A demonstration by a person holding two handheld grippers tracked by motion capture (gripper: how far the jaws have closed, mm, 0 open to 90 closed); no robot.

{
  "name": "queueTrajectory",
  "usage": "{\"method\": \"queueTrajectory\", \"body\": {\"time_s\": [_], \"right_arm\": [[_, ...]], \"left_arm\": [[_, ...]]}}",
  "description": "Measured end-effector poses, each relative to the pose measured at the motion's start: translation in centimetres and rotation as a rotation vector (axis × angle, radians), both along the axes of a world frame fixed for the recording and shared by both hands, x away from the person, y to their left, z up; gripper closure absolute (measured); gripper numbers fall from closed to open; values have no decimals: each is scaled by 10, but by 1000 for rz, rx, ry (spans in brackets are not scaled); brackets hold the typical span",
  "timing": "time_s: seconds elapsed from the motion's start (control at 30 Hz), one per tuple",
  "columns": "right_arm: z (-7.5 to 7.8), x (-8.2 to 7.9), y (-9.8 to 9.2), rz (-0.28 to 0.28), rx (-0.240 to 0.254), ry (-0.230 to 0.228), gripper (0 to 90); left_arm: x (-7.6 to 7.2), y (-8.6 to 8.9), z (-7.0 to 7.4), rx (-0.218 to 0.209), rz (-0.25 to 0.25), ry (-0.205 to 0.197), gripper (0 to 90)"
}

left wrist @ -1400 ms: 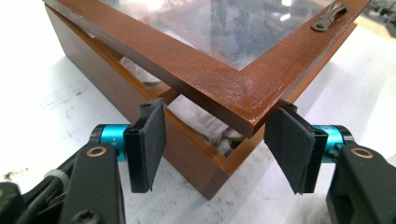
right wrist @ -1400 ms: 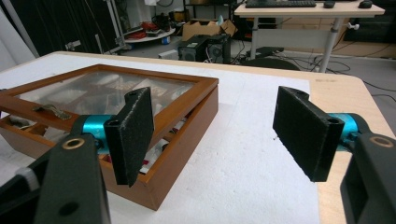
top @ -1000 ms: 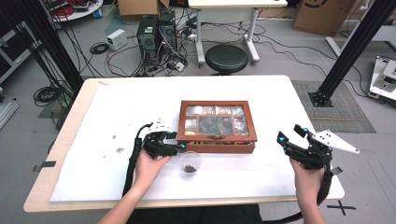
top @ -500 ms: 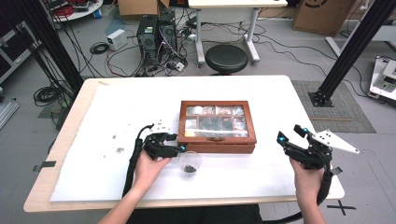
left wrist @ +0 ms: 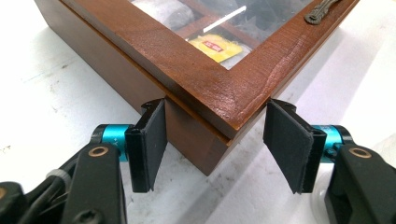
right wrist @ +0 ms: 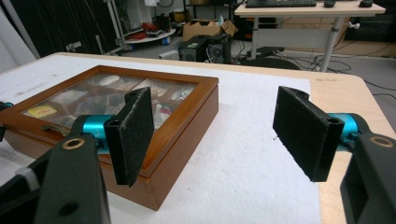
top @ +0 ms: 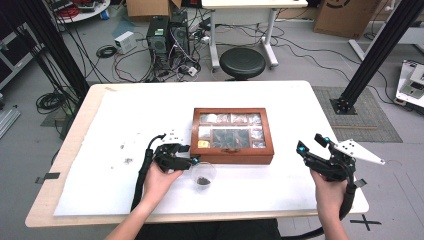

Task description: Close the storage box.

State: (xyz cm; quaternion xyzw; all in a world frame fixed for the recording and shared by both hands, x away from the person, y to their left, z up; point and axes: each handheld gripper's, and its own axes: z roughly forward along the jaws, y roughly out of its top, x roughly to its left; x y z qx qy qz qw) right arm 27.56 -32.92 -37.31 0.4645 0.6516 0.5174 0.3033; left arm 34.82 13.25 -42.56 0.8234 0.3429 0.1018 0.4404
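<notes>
The left gripper's [left wrist: 215, 144] fingers have just narrowed around the near corner of the glass-lidded brown wooden box [left wrist: 205, 79], seemingly not yet touching; the right gripper [right wrist: 224, 135] waits open beside it.

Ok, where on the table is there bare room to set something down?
Bare patches: behind the wooden box to the table's far edge, and between the box and the right gripper. Crowded: the box's front left corner, with the left gripper and the clear cup beside it.
</notes>
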Motion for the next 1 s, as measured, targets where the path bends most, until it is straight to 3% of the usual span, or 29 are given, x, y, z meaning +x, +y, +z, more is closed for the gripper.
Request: {"method": "queueTrajectory", "body": {"time_s": [0.6,0.77,1.0], "right_arm": [[-1,-2,-1,1,0,7,294],[-3,-2,-3,0,-2,13,292],[-4,-1,-6,-4,-1,21,284]], "left_arm": [[-4,4,3,11,-13,-7,384],[-9,14,11,-1,-10,-50,370],[-18,41,28,-27,30,-171,349]]}}
